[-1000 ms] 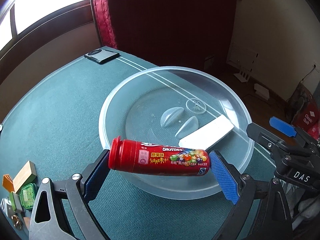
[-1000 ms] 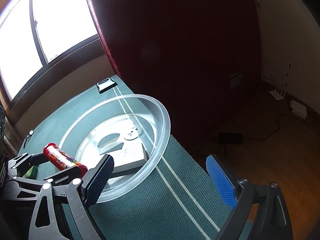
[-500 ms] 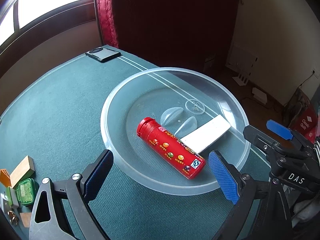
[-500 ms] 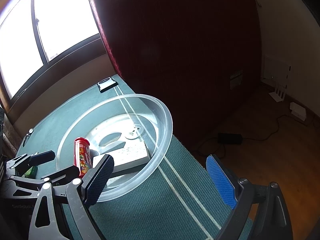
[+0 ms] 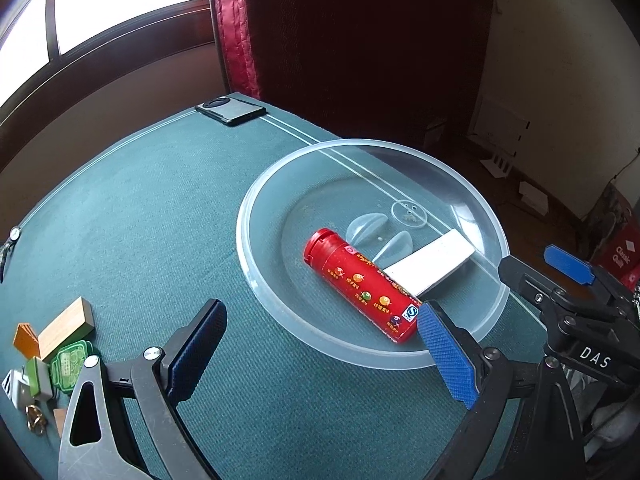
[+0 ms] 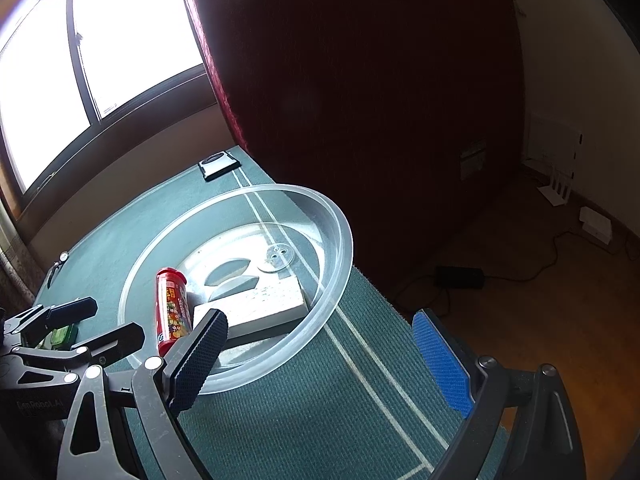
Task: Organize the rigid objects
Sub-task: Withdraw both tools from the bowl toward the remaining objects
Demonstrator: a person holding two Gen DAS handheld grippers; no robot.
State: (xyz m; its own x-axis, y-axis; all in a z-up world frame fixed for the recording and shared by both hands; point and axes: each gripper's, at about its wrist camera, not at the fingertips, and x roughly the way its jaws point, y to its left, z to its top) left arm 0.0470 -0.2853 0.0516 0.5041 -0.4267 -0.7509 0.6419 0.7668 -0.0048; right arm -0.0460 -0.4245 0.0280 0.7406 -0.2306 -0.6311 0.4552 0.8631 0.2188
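Red candy tube [image 5: 362,289] lies on its side in the clear plastic bowl [image 5: 256,280], one end touching a white box [image 5: 430,266]. Left gripper [image 5: 322,354] hangs near the bowl's rim, fingers spread and empty; right gripper [image 6: 320,364] is likewise spread and empty.

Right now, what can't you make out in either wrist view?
- Small items at the table's near left corner, left wrist view: crowded at the fisheye edge, partly cut off; several unidentifiable.
- Red tube, right wrist view: lower end hidden behind the right gripper's finger.
- White block, left wrist view: near end covered by the tube.
- Tube label text: too small.
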